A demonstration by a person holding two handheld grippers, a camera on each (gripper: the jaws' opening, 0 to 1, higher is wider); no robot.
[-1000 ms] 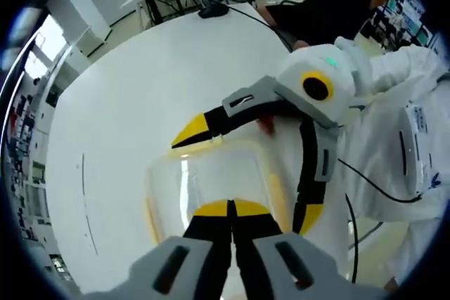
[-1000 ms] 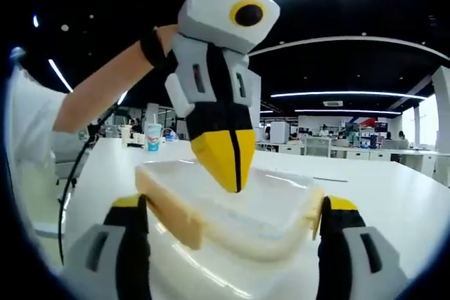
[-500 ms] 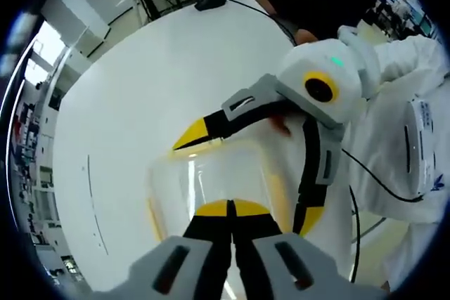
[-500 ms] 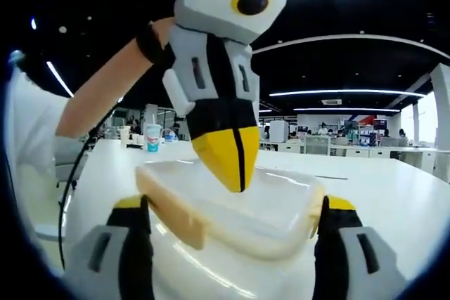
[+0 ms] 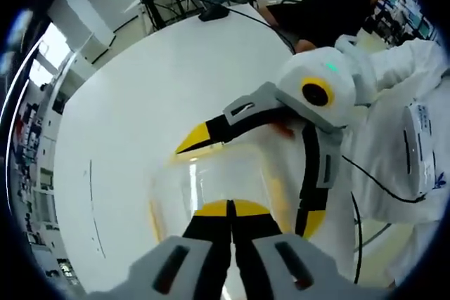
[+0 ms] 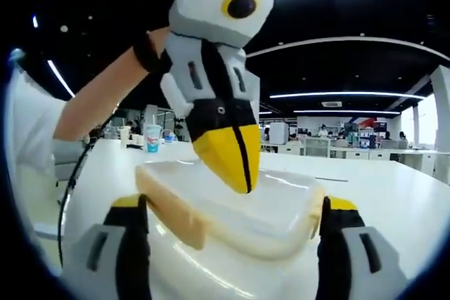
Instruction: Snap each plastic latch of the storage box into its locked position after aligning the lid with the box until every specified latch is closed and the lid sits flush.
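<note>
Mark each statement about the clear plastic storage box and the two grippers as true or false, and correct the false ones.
1. The left gripper is closed, tips pressing on the clear plastic storage box lid. True.
2. The right gripper is shut. False: its jaws stand wide, straddling the box.
3. The box sits on a white table. True.
4. The yellowish latch is blue. False: it is pale yellow.

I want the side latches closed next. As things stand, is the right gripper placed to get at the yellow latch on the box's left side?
Probably yes. The right gripper is open, with one jaw at each side of the storage box, one right beside the yellow latch. The shut left gripper presses on the lid, not the latch.
</note>
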